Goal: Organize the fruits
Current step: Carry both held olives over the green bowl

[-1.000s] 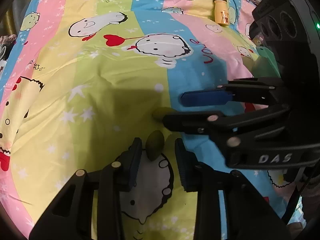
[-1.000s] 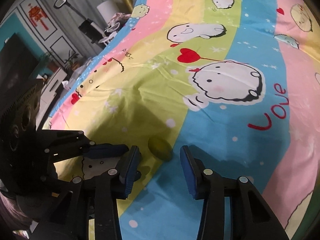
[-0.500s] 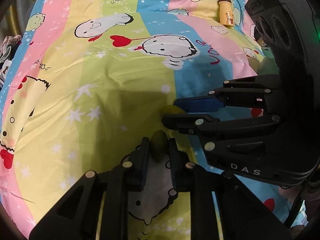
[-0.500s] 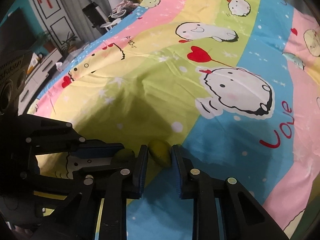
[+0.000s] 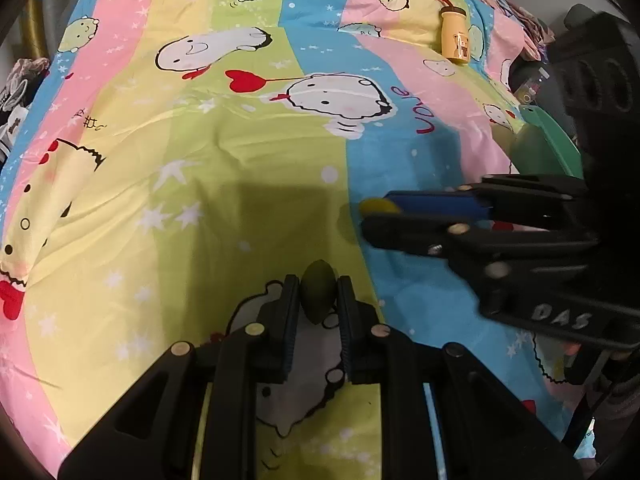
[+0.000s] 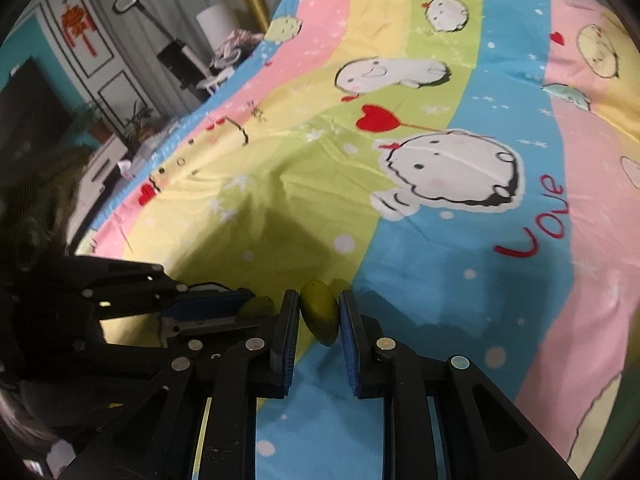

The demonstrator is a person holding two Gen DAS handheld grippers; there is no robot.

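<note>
Looking through the left wrist camera, we see a bed under a striped cartoon bedsheet [image 5: 248,152], a yellow bottle [image 5: 454,36] lying at one o'clock and a green tray [image 5: 548,148] at three o'clock, its contents hidden. Our left gripper [image 5: 318,300] has its jaws clenched on a dark green fruit [image 5: 317,294].

Through the right wrist camera, a room with a white cabinet [image 6: 100,172] sits at ten o'clock. Our right gripper [image 6: 319,312] grasps a yellow-green fruit [image 6: 320,310] just above the sheet.
</note>
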